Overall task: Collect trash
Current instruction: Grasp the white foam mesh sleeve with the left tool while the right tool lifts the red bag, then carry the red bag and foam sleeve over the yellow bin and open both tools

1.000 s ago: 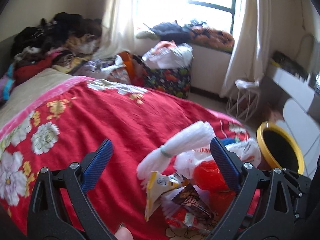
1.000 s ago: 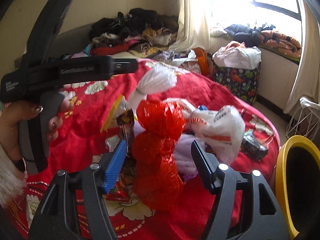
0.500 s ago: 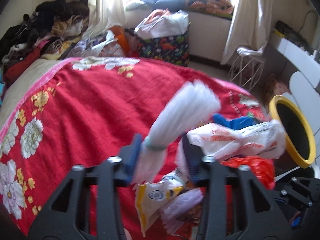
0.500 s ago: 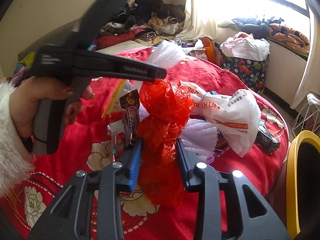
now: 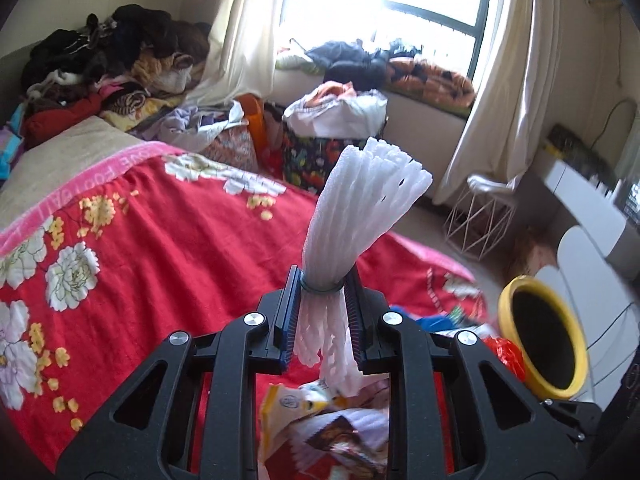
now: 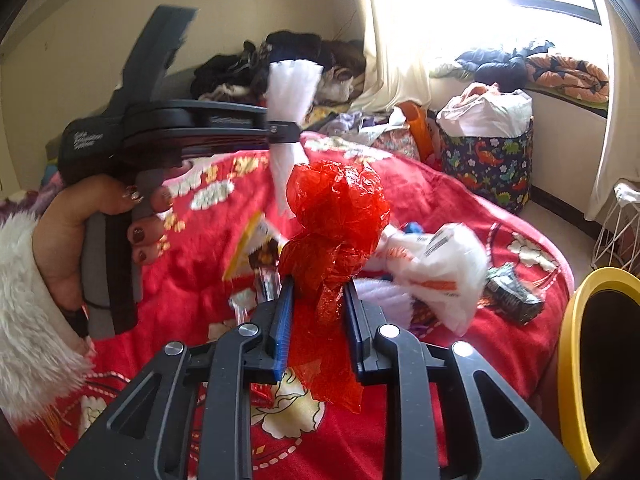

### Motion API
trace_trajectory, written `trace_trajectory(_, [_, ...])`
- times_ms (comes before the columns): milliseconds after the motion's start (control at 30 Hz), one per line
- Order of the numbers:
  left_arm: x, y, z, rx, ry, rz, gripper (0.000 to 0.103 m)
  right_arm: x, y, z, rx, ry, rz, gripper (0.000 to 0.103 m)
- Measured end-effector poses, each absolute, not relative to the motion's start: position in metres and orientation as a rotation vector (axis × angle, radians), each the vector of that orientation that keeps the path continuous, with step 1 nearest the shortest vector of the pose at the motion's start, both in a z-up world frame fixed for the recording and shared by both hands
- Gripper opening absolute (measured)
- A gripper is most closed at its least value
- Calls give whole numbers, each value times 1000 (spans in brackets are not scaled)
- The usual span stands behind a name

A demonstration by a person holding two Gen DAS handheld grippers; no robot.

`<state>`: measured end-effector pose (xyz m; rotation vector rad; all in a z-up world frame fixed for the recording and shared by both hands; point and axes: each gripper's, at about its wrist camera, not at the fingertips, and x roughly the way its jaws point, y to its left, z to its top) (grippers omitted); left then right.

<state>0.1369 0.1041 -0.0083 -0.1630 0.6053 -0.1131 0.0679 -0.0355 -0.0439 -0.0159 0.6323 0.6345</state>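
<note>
My left gripper [image 5: 322, 280] is shut on a white foam net sleeve [image 5: 360, 208] bound by a green band, held up above the red bed cover; it also shows in the right wrist view [image 6: 292, 92]. My right gripper [image 6: 318, 292] is shut on a crumpled red plastic bag [image 6: 336, 216], lifted off the bed. A yellow-rimmed bin [image 5: 540, 344] stands at the bed's right edge, also in the right wrist view [image 6: 576, 344]. More trash lies on the bed: a white plastic bag [image 6: 440, 268], a yellow snack wrapper [image 6: 252, 240], a dark wrapper [image 6: 512, 296].
The bed [image 5: 140, 248] has a red flowered blanket. Clothes [image 5: 112, 64] are piled at its far side. A dinosaur-print basket [image 6: 488, 160] and a white wire basket [image 5: 480, 216] stand on the floor by the window. A white desk [image 5: 592, 200] is at right.
Both grippers went from open to shut: the left closed on the foam net sleeve, the right on the red bag. Both have lifted their items above the pile.
</note>
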Motion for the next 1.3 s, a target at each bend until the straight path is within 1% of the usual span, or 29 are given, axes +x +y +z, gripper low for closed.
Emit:
trace_trajectory(233, [118,84,19,-193,537,-166,16,62,-64,-22,34,585,574,23])
trace_trajectory(400, [108,63,28,-197,516,-215,16,61,-87,-10,64,560,518,23])
trace_trajectory(967, [95,-8,29,-190,533,-387,16,60,-170,2,153,504,340,23])
trace_trajectory(1300, [92,-37,27,-178,546,-444,16,57,-207,-2,189,499,253,23])
